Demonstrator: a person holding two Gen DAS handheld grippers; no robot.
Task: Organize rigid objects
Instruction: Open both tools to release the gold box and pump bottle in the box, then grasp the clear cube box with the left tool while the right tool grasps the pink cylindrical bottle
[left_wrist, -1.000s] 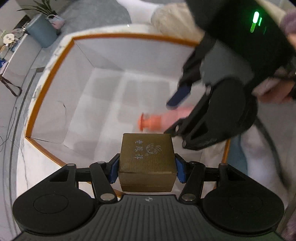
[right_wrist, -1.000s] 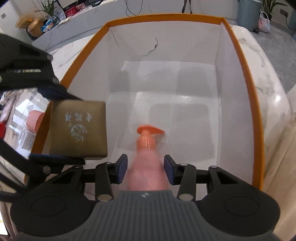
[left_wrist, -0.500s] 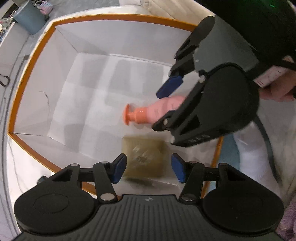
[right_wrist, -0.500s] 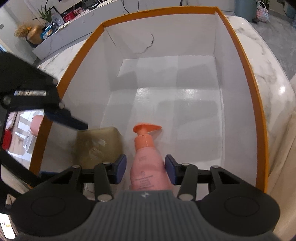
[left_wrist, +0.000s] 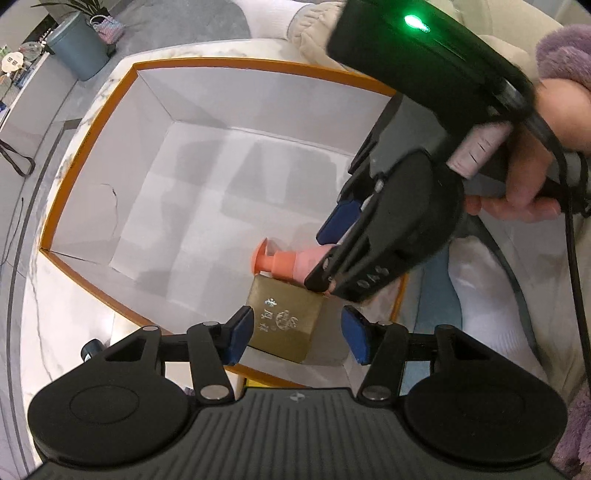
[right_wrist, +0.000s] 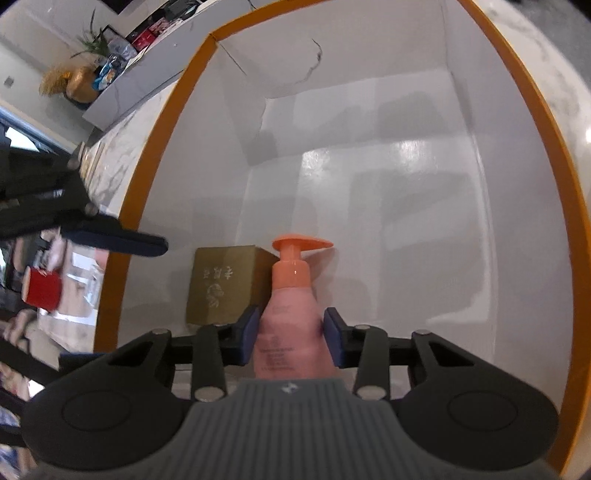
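Observation:
A gold gift box (left_wrist: 284, 321) (right_wrist: 221, 284) lies on the floor of a white bin with an orange rim (left_wrist: 92, 155) (right_wrist: 166, 140), near one corner. My left gripper (left_wrist: 297, 334) hangs open above the box, and its pads are clear of it. A pink pump bottle (right_wrist: 291, 317) (left_wrist: 291, 260) with an orange pump head stands beside the gold box. It sits between the pads of my right gripper (right_wrist: 291, 332) (left_wrist: 327, 254). That gripper's jaws are closing and the pads touch the bottle's sides.
The bin stands on a marble tabletop (left_wrist: 66, 314). A person's hand (left_wrist: 524, 177) holds the right gripper's handle. A red cup (right_wrist: 42, 288) sits outside the bin at the left. A teal waste bin (left_wrist: 79, 48) stands on the floor beyond.
My left gripper let go of the gold box, which dropped to the bin floor. The right gripper's pads drew in against the pink bottle, now beside the box.

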